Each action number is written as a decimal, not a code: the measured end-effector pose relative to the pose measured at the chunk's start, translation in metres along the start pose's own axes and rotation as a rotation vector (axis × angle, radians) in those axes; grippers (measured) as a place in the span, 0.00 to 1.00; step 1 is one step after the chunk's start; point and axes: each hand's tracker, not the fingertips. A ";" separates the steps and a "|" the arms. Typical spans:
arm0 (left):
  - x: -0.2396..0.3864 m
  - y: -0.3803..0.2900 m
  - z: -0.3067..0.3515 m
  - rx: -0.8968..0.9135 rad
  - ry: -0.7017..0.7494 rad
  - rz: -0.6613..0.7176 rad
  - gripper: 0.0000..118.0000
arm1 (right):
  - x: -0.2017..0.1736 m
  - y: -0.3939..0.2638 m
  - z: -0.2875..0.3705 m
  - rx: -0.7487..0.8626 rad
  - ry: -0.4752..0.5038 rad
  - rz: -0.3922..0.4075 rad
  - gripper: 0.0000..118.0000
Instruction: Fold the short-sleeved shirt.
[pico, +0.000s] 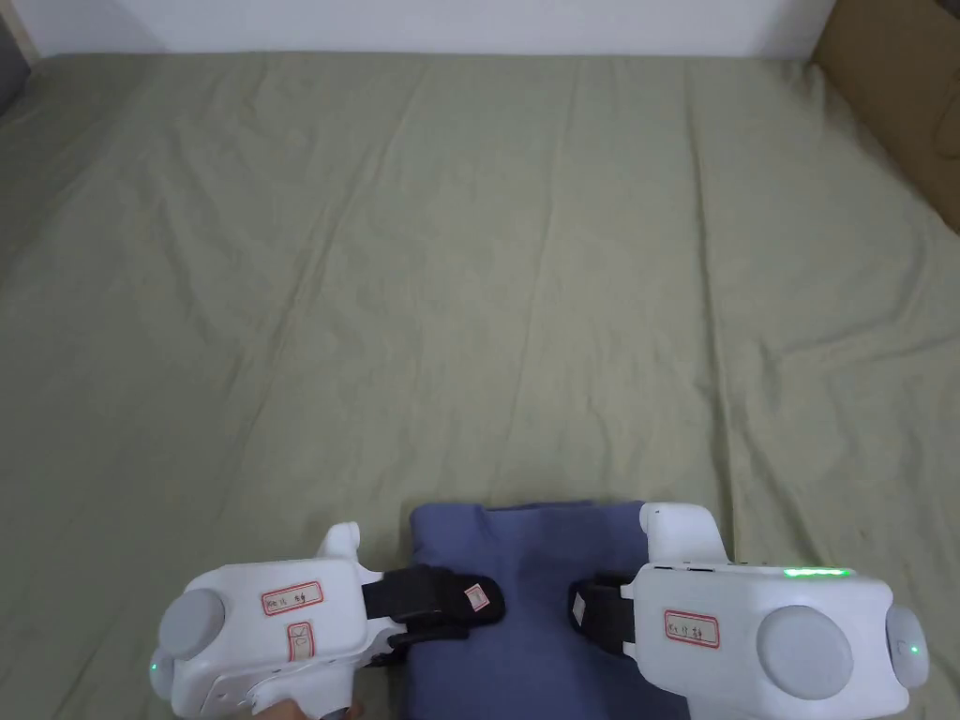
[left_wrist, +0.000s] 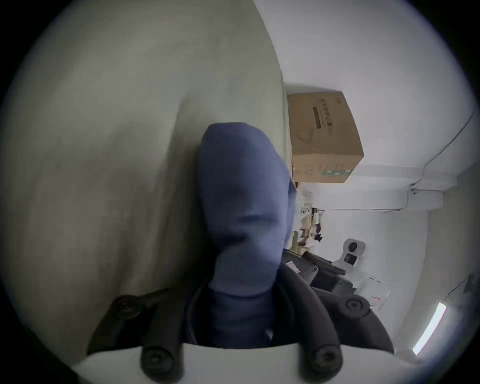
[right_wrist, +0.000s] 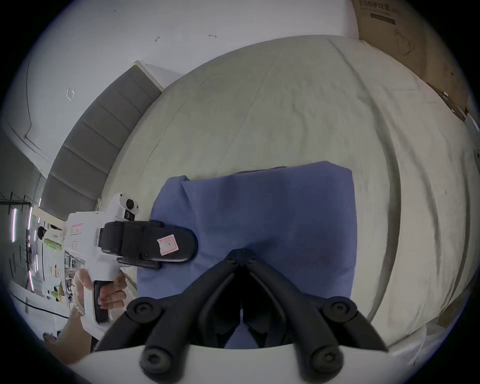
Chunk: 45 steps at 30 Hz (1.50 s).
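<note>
The blue short-sleeved shirt (pico: 534, 572) lies folded into a small thick rectangle at the near edge of the green bedsheet (pico: 469, 281). My left gripper (pico: 492, 609) comes in from the left, one jaw above and one below the shirt's left edge. In the left gripper view the bunched shirt (left_wrist: 241, 207) runs deep between the jaws of that gripper (left_wrist: 244, 280). My right gripper (pico: 577, 609) reaches in from the right. Its jaws (right_wrist: 241, 253) are shut tip to tip on the shirt's top layer (right_wrist: 285, 207), where the cloth puckers. The left gripper (right_wrist: 192, 246) lies opposite, held by a hand.
A cardboard box (pico: 900, 103) stands at the bed's far right corner against the white wall, and also appears in the left gripper view (left_wrist: 324, 137). A grey padded headboard (right_wrist: 98, 135) borders the bed on the left. The sheet stretches wide and wrinkled beyond the shirt.
</note>
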 end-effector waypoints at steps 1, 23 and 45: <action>0.003 0.001 0.001 -0.012 0.031 -0.044 0.17 | -0.002 0.001 0.002 0.001 0.000 -0.003 0.00; -0.006 0.113 0.273 0.073 1.134 -0.424 0.17 | -0.029 0.015 0.020 0.093 -0.027 -0.058 0.00; 0.058 0.044 0.236 0.356 0.845 -0.374 0.00 | -0.014 0.001 0.015 0.059 -0.022 -0.072 0.00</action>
